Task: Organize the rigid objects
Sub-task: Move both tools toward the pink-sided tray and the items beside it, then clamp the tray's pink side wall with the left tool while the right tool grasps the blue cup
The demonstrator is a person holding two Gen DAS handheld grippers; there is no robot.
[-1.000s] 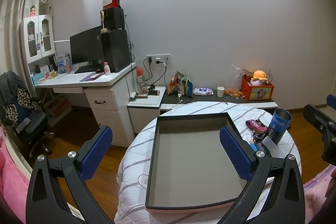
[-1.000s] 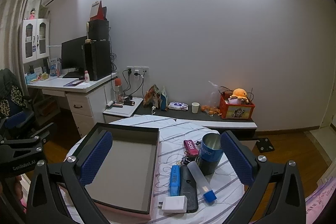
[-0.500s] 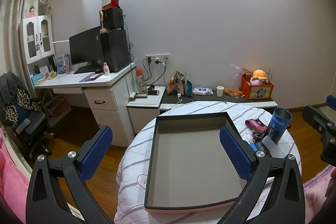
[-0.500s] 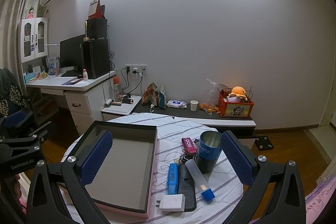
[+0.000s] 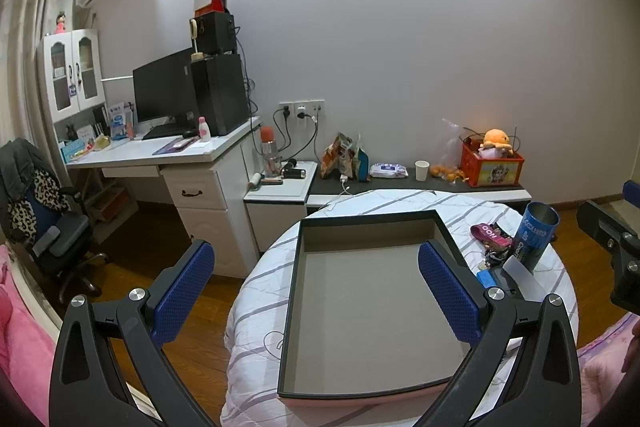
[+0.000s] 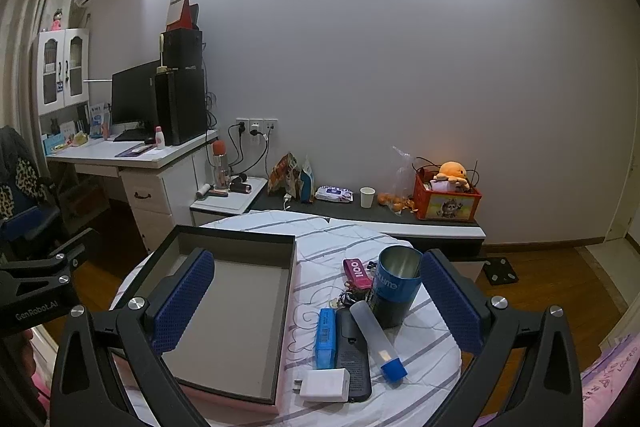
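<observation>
Right wrist view: both claws released, empty. Blue cup (image 6: 396, 287) at 1 o'clock looked rigid, light, maybe slippery; best gripped across wall. Tray (image 6: 224, 393) at 9 o'clock empty.

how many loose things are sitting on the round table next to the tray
7, all right of the tray: blue cup, pink tag, keys, clear tube, blue box, dark case, white charger. More may hide behind the cup.
</observation>
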